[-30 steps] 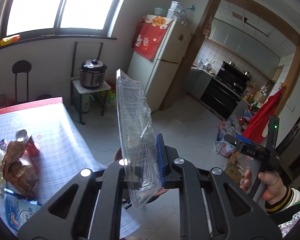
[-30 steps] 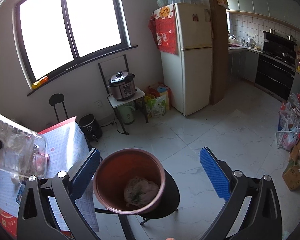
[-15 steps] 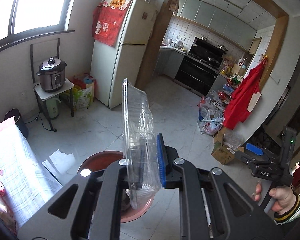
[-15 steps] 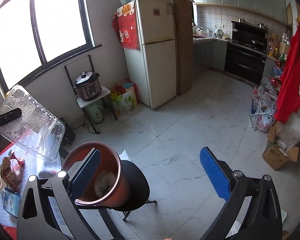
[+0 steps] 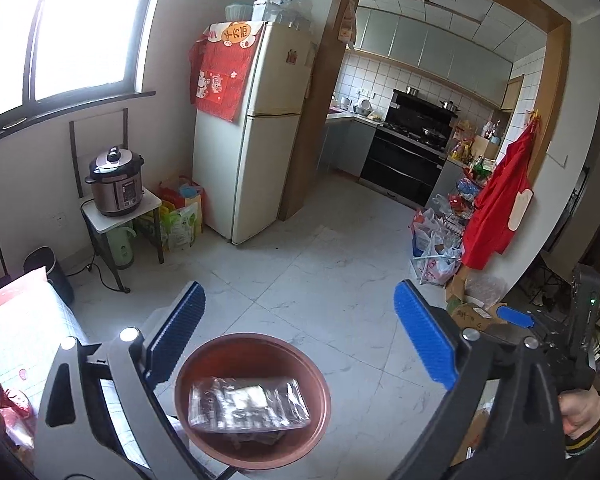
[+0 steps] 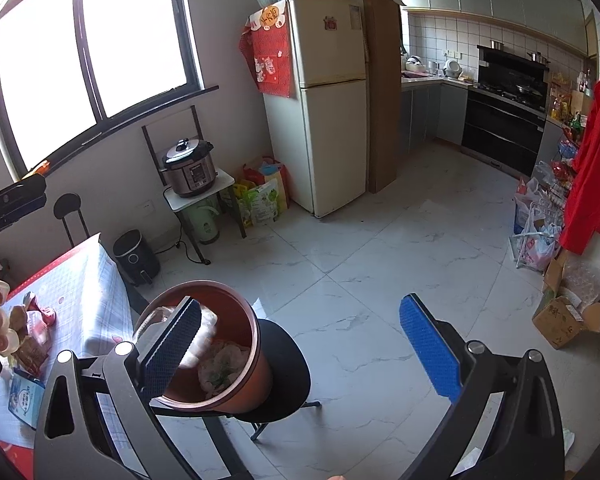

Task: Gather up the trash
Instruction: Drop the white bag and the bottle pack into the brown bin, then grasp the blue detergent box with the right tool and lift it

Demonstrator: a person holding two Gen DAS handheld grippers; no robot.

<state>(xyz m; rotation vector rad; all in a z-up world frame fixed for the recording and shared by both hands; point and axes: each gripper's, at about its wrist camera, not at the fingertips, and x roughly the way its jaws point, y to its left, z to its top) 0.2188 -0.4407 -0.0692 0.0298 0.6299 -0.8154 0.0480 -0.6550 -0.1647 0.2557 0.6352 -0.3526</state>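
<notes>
Both wrist cams tilt down toward the floor; left sits right over the brown bin (image 5: 256, 400), right slightly back. Shared: bin, fridge (image 5: 252, 136).

Left hand-held gripper (image 5: 296, 340) opening (nothing between jaws), right hand-held gripper (image 6: 300, 344) — wide apart

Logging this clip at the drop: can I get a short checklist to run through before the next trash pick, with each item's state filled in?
1. Left gripper free of the clear tray: ok, jaws opening, nothing between them.
2. Tray inside the bin: ok, it lies across the bin's inside, not over the rim.
3. Bin upright on the stool: ok.
4. Right gripper empty and open: ok.
5. Trash left on the table: not ok, wrappers lie there.
6. Room left in the bin: cannot tell, the tray covers what lies below.
</notes>
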